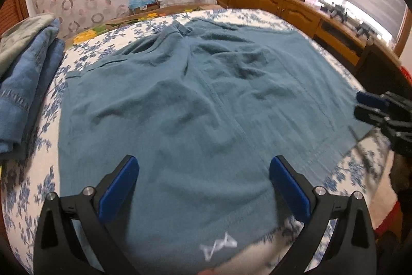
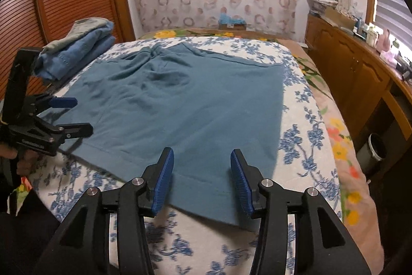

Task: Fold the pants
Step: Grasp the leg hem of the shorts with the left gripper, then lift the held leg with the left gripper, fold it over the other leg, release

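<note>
On the bed [image 2: 303, 105] with its blue-flowered sheet, the teal pants [image 2: 185, 105] lie spread nearly flat, waistband at the far end and hem at the near edge, probably laid out so a fold can start cleanly. The left hand-held gripper [image 1: 203, 187] hovers wide open over the near cloth, and the right hand-held gripper [image 2: 202, 182] stands partly open over the hem, gripping nothing; the near hem blurs in the left view, and whether the pants are already doubled is unclear

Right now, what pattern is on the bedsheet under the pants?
Blue flowers on white; the bedsheet shows best in the right wrist view.
</note>
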Demonstrator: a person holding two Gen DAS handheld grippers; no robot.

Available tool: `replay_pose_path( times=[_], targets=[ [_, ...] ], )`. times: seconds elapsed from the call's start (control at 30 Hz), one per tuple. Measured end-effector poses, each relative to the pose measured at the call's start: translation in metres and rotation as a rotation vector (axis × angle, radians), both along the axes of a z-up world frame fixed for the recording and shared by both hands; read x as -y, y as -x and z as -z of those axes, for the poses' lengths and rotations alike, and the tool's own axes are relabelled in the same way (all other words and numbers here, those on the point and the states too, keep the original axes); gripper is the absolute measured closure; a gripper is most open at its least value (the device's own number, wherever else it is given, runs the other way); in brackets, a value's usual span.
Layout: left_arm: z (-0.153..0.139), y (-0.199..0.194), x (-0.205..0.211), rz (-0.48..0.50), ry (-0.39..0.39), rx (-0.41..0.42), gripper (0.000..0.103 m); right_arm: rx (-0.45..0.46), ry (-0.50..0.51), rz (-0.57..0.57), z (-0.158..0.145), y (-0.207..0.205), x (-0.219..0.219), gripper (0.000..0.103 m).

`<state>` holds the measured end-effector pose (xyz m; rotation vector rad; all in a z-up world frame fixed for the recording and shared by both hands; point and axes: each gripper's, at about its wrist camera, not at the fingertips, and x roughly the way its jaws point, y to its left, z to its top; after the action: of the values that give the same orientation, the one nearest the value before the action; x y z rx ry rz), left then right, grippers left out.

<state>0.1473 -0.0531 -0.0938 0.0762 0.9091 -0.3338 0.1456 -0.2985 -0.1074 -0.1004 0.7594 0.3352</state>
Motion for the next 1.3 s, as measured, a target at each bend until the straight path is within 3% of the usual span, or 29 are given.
replay_pose_path(
  times=[0.37, 0.5, 0.87, 0.93, 1.1, 1.17, 1.3],
  targets=[
    [-0.016, 0.049, -0.09, -0.166, 0.067, 0.075, 0.001, 0.006, -0.002, -0.052, 0.006, 0.006, -0.028, 0.056],
    [-0.014, 0.063, -0.114, -0.205, 0.076, 0.09, 0.007, 0.009, -0.006, -0.063, 0.006, 0.006, -0.035, 0.056],
    [0.001, 0.075, -0.12, -0.211, 0.099, 0.072, 0.035, 0.001, -0.005, -0.069, 0.01, 0.007, -0.046, 0.056],
    [0.005, 0.077, -0.12, -0.206, 0.109, 0.062, 0.046, -0.001, -0.005, -0.072, 0.01, 0.008, -0.048, 0.056],
    [0.008, 0.079, -0.117, -0.207, 0.105, 0.062, 0.05, -0.001, -0.006, -0.071, 0.011, 0.008, -0.048, 0.056],
    [0.008, 0.078, -0.116, -0.2, 0.113, 0.061, 0.057, -0.001, -0.006, -0.071, 0.011, 0.008, -0.048, 0.056],
    [0.007, 0.077, -0.111, -0.177, 0.131, 0.059, 0.083, -0.004, -0.01, -0.064, 0.012, 0.008, -0.047, 0.056]
  ],
)
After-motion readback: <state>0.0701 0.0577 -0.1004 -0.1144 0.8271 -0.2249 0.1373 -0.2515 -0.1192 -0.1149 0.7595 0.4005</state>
